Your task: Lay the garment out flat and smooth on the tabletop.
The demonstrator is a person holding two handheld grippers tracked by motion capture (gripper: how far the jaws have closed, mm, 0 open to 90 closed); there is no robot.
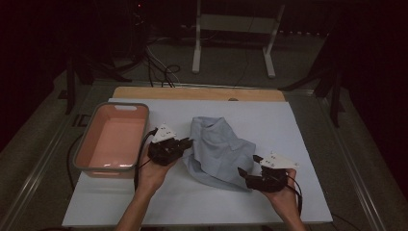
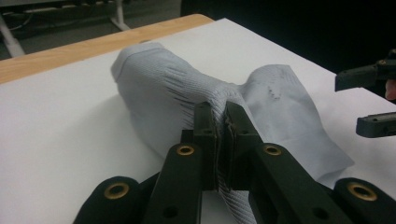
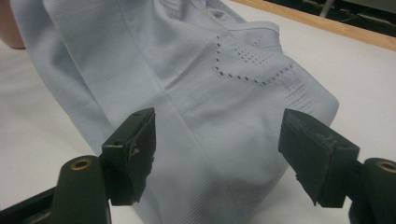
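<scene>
Pale blue garment (image 1: pixel 217 151) lies mid-board, its long axis running from the far edge toward your right gripper (image 1: pixel 246 174), which gapes released; your left gripper (image 1: pixel 186 143) pinches its near-left edge.

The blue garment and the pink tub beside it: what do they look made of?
The garment looks like thin knit fabric, matte, pale blue: fine ribbing, small punched holes and soft folds where the left gripper pinches it. The tub looks like moulded plastic, smooth pink inside with a grey rim, though the dim light leaves that open.
</scene>
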